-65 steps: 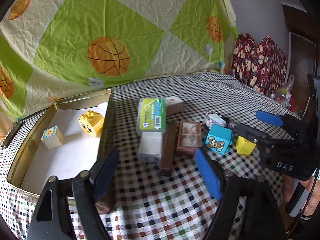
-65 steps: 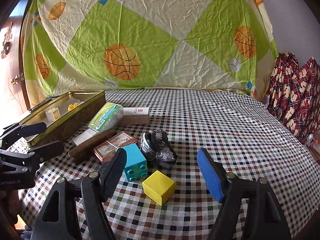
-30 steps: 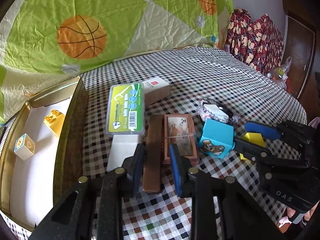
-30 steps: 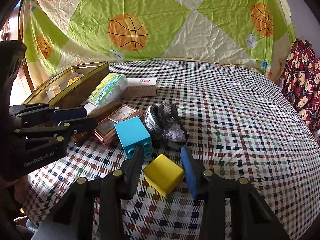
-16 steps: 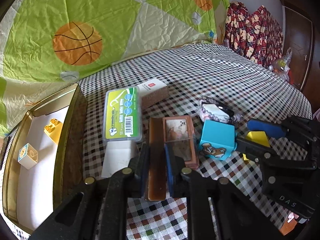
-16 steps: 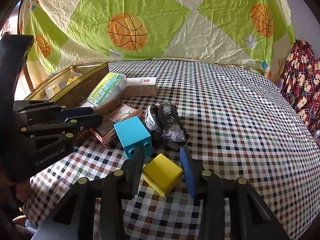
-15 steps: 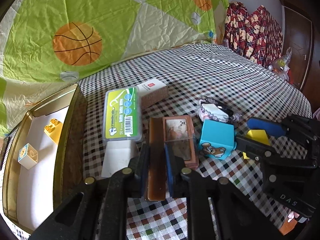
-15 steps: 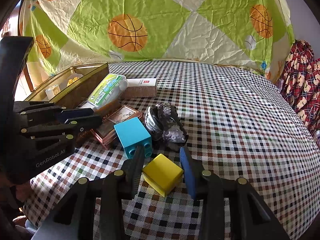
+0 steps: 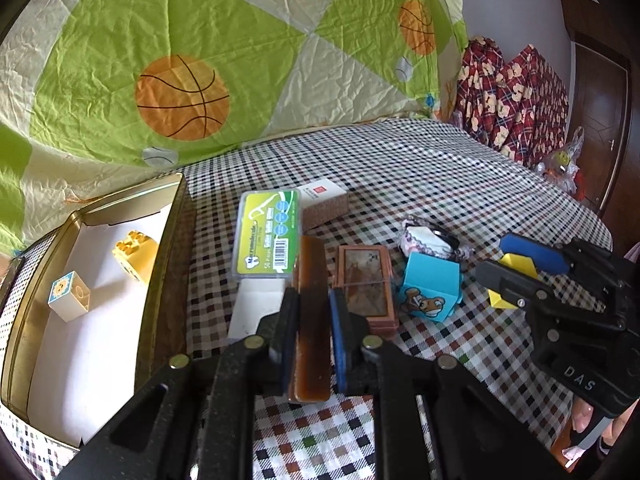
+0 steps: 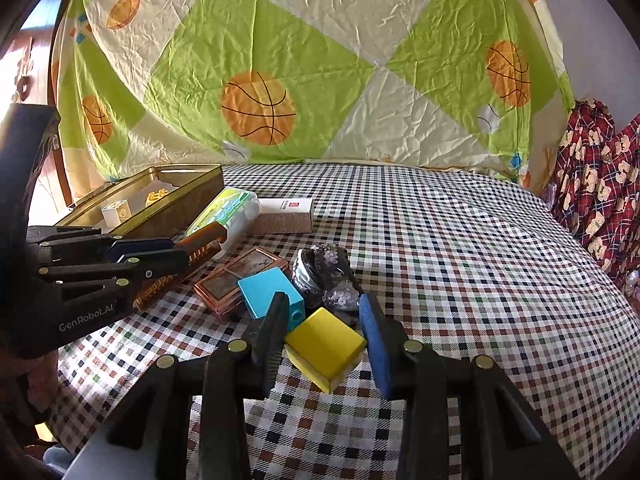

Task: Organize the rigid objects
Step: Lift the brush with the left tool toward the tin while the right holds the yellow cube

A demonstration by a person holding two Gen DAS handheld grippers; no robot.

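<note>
Left tongs (image 9: 311, 326): clamped on the brown comb (image 9: 311, 300), pads pressing both long sides near its close end. In the right wrist view the comb looks tilted up off the table, teeth showing underneath.
Right tongs (image 10: 324, 338): pinching the yellow block (image 10: 325, 346), one pad on each side. Whether the block is clear of the cloth I cannot tell.
Comb handling: stiff, thin, light by the look of it. Glossy sides, so it could twist in the pads; a hold nearer its middle would carry steadier, I'd judge.
Block handling: hard, light, flat-faced, an easy squeeze across two opposite faces. It sits cornerwise between the pads, so it may swivel.
Tin box (image 9: 168, 264): open, at 9 o'clock from the comb, its wall just beside the white card (image 9: 256, 304). White lining inside.
In the box: a yellow brick (image 9: 134, 254) toward the far end, a small white cube (image 9: 69, 295) closer in, the two apart. Plenty of bare lining around them.
On the table (image 9: 440, 184): green-labelled case (image 9: 267, 240) at 12 o'clock from the left tongs, a small carton (image 9: 324, 204) touching it, framed picture (image 9: 366, 284) just beside the comb, blue block (image 9: 430, 286) at 3 o'clock, dark pouch (image 10: 326, 276) behind it.
Judgement: both pieces look bound for the box; the comb must go in lengthwise.
</note>
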